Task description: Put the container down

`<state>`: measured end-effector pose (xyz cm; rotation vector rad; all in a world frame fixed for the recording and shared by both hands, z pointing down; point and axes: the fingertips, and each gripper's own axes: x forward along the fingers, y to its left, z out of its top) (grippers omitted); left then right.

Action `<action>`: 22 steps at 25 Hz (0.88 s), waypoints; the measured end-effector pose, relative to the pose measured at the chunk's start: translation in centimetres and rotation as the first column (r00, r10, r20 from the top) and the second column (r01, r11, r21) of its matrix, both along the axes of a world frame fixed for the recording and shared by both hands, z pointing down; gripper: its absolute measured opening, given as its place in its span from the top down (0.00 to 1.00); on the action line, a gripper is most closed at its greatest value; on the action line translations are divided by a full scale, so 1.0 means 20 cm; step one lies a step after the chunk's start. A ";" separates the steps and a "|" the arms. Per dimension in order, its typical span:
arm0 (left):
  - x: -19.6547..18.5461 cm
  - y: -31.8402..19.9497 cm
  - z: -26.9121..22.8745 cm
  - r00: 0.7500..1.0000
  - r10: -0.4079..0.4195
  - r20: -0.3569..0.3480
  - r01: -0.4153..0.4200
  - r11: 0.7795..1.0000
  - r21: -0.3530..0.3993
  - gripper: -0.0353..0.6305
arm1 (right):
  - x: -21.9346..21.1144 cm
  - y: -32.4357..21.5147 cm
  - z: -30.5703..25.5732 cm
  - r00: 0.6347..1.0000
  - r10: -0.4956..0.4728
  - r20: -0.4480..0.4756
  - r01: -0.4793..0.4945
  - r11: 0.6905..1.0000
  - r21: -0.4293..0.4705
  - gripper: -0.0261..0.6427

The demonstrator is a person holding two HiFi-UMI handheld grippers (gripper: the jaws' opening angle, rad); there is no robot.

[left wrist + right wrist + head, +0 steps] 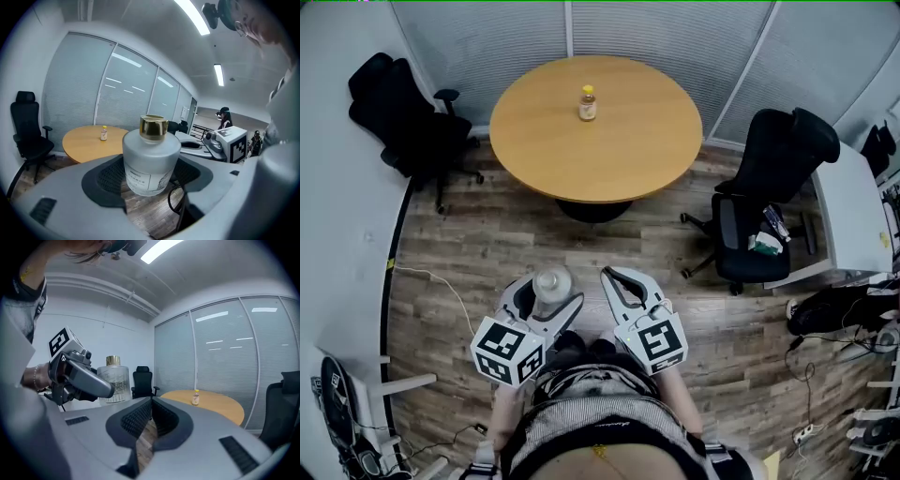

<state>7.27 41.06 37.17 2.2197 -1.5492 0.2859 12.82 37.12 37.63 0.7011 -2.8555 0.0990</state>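
Head view took in a person standing on the wood-plank floor (478, 234) with both tools held out in front at waist height. The left gripper (548, 295) had its jaws spread wide and clamped on the container (552, 281), a frosted glass bottle with a gold cap (153, 127). In the left gripper view the ribbed black pads (105, 180) pressed against the bottle's round body from either side. The bottle stood roughly upright between them, its printed label facing the camera. It hung in the air over the floor, just in front of the person and well apart from the round wooden table (619, 150) across the room.

The right gripper (609, 274) was just beside the left one, level with it, and held nothing. In the right gripper view its two pads came together at the tips, with only floorboards showing through the slit below them.

On the table, towards its far side, stood a small bottle (588, 103) with a yellow cap, alone. A black office chair (403, 117) sat to the left of the table against the wall. Another black chair (769, 187) stood to the right, next to a white desk (848, 220). Blinds covered the glass wall behind the table.
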 end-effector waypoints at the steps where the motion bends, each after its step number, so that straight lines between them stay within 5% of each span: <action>1: 0.01 0.00 0.00 1.000 -0.004 -0.001 0.004 1.000 0.000 0.45 | 0.01 0.00 0.00 1.000 -0.001 0.000 0.001 1.000 -0.001 0.93; 22: 0.00 0.03 0.04 0.997 -0.082 0.005 0.082 0.997 -0.014 0.45 | 0.08 -0.03 0.08 0.999 -0.037 -0.015 0.037 0.999 -0.007 0.93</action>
